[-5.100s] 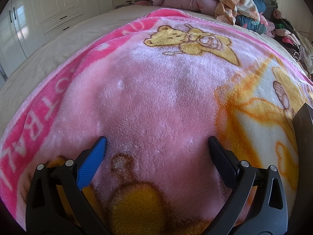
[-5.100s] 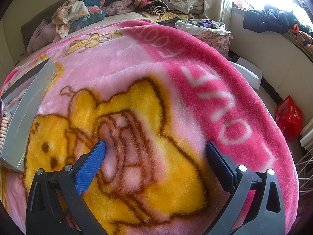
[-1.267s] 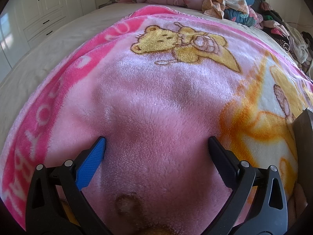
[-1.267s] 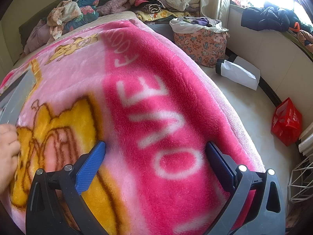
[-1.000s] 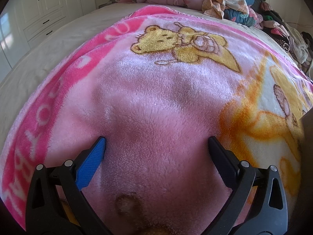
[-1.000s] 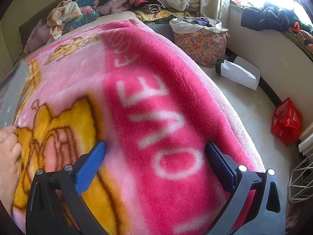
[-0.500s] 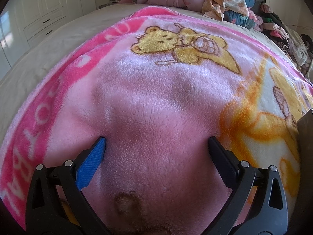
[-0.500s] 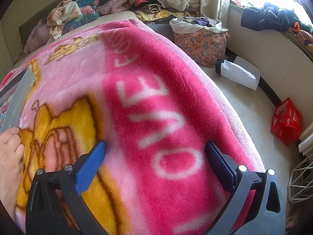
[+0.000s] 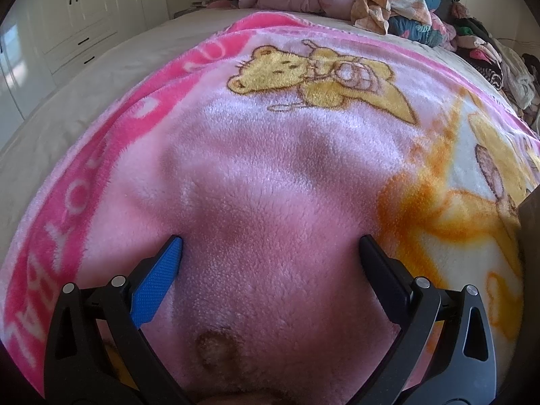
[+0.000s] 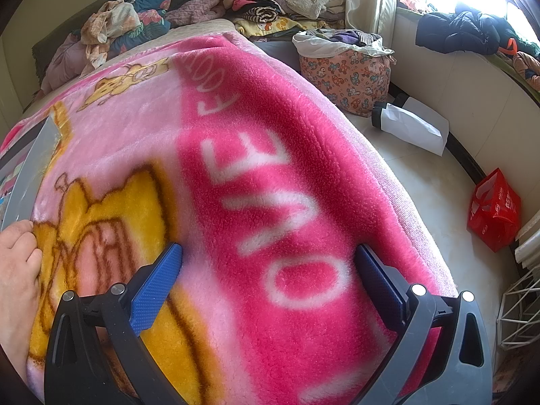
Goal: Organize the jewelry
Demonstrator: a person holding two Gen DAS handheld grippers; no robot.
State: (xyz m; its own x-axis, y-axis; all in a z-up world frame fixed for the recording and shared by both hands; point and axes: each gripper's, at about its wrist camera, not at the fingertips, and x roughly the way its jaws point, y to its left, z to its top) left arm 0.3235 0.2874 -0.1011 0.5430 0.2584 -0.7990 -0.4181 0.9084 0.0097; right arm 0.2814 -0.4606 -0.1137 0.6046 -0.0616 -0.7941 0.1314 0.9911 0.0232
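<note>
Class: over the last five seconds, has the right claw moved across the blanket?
Yes. The right claw moved right, off the yellow bear print onto the blanket's pink lettered border.

Box (image 10: 30,165) on blanket (image 10: 270,185), clothes pile (image 10: 111,30) behind.

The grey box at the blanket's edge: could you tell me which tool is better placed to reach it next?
Neither is clearly better. The box lies at the far left of the right tool view and at the far right of the left tool view. Both are open and empty.
</note>
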